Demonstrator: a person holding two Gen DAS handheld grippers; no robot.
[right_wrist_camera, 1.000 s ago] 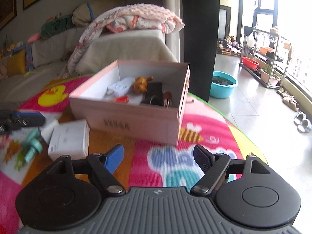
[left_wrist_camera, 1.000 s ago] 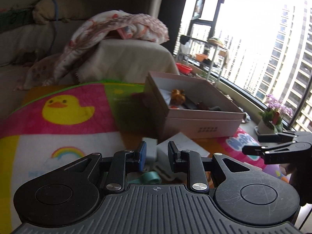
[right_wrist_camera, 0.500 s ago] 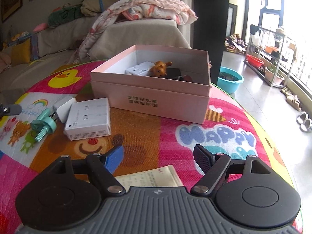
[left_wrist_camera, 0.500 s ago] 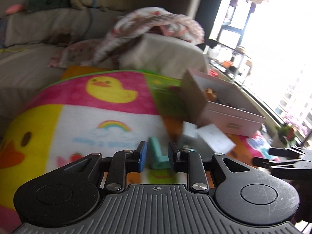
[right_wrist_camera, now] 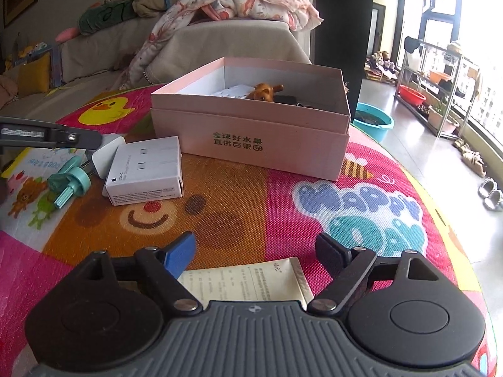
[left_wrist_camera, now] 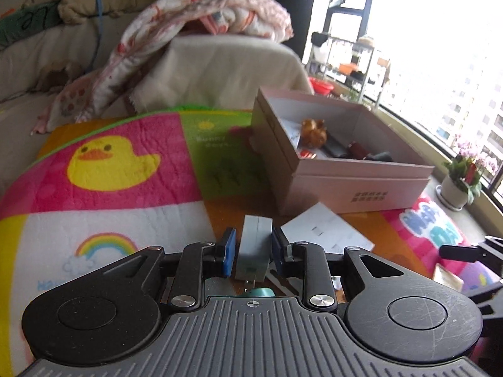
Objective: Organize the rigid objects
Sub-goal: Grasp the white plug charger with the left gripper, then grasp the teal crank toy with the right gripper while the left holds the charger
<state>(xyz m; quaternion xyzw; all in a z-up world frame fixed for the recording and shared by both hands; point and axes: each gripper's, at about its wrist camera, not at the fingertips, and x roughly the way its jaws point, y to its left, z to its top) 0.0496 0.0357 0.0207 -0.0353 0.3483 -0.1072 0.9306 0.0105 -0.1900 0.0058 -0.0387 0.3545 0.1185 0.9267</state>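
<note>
Left wrist view shows the left gripper (left_wrist_camera: 253, 251) low in the centre, its jaws having just parted slightly around the white charger plug (left_wrist_camera: 254, 253); one pad seems to touch it, the other stands just off. The pink box (left_wrist_camera: 361, 185), centre right, holds sorted items. Right gripper (right_wrist_camera: 256, 249) hangs wide apart over a paper-wrapped tube (right_wrist_camera: 248, 282), likely its next pick.

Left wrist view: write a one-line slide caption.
Left claw straddles a white charger plug on the playmat, pink box beyond.
</note>
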